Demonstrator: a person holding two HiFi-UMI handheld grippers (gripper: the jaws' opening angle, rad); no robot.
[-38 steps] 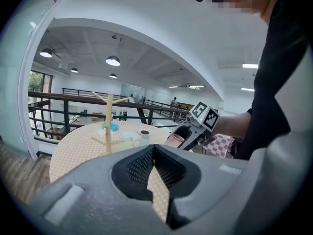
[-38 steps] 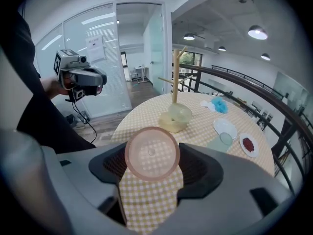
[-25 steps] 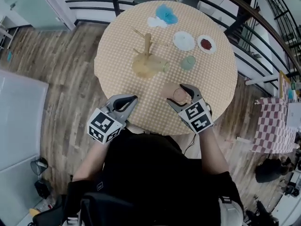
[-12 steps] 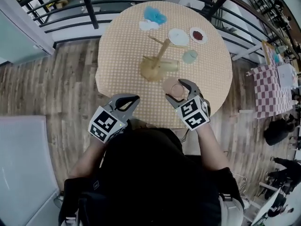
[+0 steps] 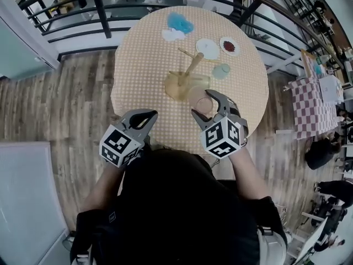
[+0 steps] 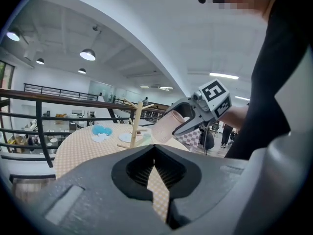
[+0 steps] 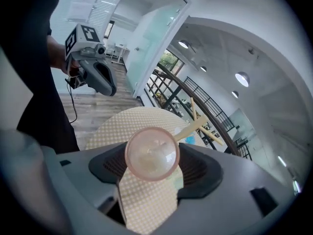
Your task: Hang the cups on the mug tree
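One second back the translucent pink plastic cup [image 5: 197, 97] stood upright on the round table with the tan checked cloth [image 5: 140, 65], well on my side of the pale wooden mug tree [image 5: 191, 69]. Now I see it lifted off the cloth and just short of the tree's round base, overlapping that base's near edge in the head view. The right gripper [image 5: 207, 102] pinches it across the body, jaws spread wide with one pad on each side; that grip looks the same as before. The left gripper [image 5: 144, 116] stays well to the left of the tree, by the table's near edge, its jaws pressed together with nothing between them.

The pink cup no longer stands. Its long axis runs along the right gripper's jaws, slanting down toward the tree. Its open mouth faces back at that gripper's camera, a full circle in the right gripper view, and its bottom leads toward the tree's base. A pale green cup [image 5: 222, 70] stands upright just right of the tree.
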